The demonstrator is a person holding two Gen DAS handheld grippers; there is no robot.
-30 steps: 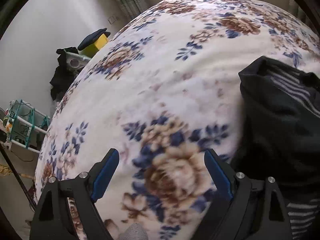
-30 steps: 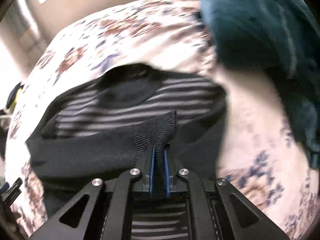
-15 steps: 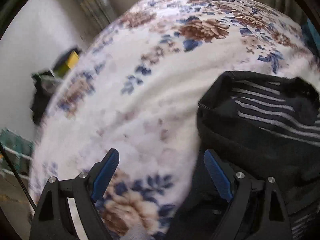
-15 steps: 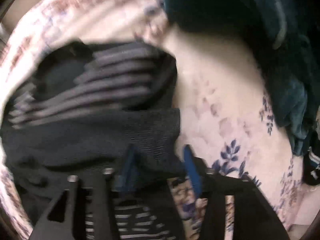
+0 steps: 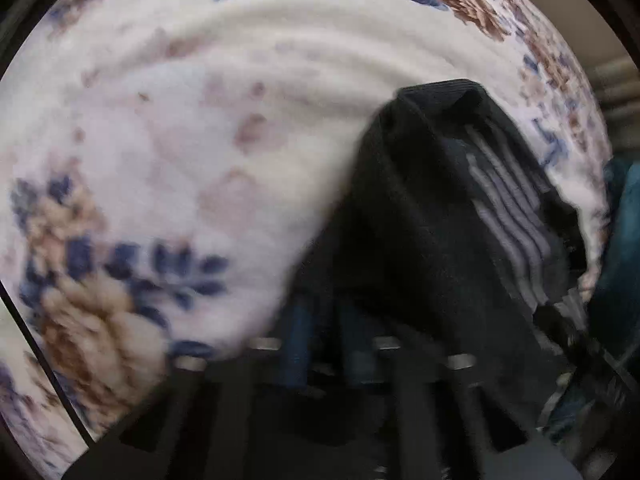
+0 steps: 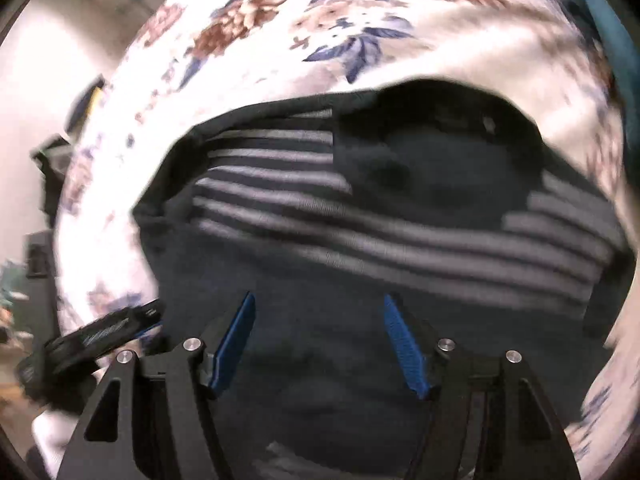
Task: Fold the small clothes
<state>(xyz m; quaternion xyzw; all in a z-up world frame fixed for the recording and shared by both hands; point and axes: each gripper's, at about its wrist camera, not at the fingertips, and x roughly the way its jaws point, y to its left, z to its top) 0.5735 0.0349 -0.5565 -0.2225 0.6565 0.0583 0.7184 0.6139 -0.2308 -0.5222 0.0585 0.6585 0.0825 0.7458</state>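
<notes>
The dark striped garment (image 6: 400,232) fills the centre and lower part of the right wrist view, lying on the floral blanket (image 6: 320,20). The right gripper (image 6: 318,340) hovers over it, jaws spread. The left gripper (image 5: 326,344), blurred, seems to pinch the garment's edge at lower centre of its view.

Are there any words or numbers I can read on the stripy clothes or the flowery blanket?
None can be read.
Dark striped garment: only grey stripes, no letters or label showing.
Floral blanket: only flowers and leaves, no writing.
Left gripper, seen at the edge of the right wrist view: pale marks on its side that might be lettering, too blurred to read.
</notes>
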